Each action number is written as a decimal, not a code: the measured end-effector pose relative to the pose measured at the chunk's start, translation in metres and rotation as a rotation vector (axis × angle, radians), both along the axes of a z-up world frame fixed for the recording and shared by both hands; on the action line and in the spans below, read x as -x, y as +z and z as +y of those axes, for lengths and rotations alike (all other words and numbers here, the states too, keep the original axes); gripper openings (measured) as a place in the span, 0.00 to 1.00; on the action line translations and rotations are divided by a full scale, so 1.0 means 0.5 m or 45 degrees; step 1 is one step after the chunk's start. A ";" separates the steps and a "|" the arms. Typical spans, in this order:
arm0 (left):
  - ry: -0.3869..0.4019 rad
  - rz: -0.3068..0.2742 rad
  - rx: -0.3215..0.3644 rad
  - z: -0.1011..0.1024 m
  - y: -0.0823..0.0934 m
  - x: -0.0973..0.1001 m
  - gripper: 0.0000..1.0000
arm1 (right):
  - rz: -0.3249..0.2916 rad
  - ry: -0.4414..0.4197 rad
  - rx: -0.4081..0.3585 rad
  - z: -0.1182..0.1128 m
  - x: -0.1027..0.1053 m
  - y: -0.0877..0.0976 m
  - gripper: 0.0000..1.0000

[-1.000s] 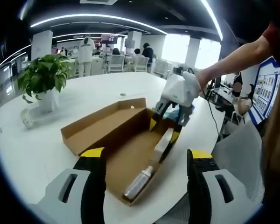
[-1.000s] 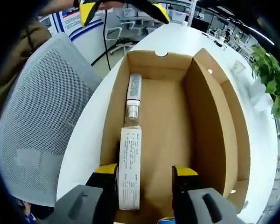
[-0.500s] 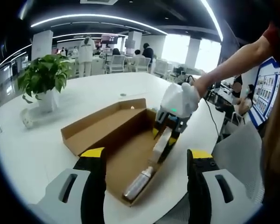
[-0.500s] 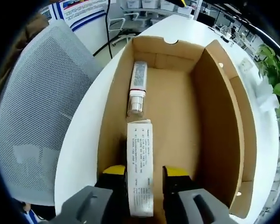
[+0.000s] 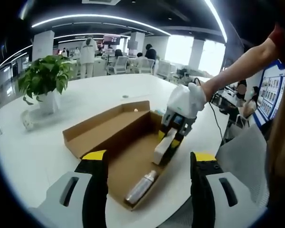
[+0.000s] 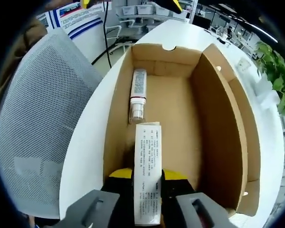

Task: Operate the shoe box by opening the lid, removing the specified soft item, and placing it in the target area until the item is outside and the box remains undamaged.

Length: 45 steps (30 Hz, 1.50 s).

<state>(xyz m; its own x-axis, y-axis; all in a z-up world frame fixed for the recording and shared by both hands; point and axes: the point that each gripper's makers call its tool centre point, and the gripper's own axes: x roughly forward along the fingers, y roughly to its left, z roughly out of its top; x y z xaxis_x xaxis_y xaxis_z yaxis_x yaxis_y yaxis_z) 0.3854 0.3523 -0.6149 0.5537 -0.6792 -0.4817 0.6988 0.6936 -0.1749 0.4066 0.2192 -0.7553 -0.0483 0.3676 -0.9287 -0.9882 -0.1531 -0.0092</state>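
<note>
Brown cardboard, its lid folded back flat, forms the open shoe box [image 5: 126, 142] on a white round counter [image 5: 47, 156] in a bright office. Inside the box, the right tongs [image 6: 147, 176] are closed on a slim white packet [image 6: 147, 178] printed with small text, gripping it near its lower end with the yellow-tipped jaws pressed against both sides. In the left gripper view the same packet [image 5: 164, 146] stands tilted, its upper end caught in the right tongs [image 5: 172, 134] and its lower end near the box floor, close to the box's near side wall; whether it touches the floor cannot be told. A small bottle [image 6: 137, 97] with a printed label lies on the box floor just beyond the packet, along the same wall. The left tongs [image 5: 147, 190] hang spread wide over the near end of the box, holding nothing. A person's bare arm [image 5: 247, 59] reaches in from the right to the right tongs. A potted green plant [image 5: 45, 78] stands on the far side of the counter, well apart from the box, and a grey mesh chair [image 6: 33, 128] sits beside the counter's edge.
</note>
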 end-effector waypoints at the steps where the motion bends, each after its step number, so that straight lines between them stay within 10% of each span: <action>1: 0.000 -0.001 0.000 0.000 0.001 0.000 0.70 | 0.000 -0.008 -0.006 0.001 -0.001 0.003 0.17; 33: 0.019 -0.035 0.023 0.006 0.024 -0.007 0.71 | -0.108 -0.160 -0.243 0.025 -0.054 0.194 0.17; 45: 0.003 -0.044 0.040 -0.011 0.033 -0.015 0.71 | -0.152 -0.228 -0.233 -0.053 -0.071 0.240 0.17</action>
<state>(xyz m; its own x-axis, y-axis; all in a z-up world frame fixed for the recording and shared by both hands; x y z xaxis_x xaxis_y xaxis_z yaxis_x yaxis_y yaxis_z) 0.3927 0.3470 -0.5982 0.5715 -0.6922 -0.4407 0.7030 0.6900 -0.1721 0.4420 0.1926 -0.6352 0.1384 0.5224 -0.8414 -0.9896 0.0391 -0.1385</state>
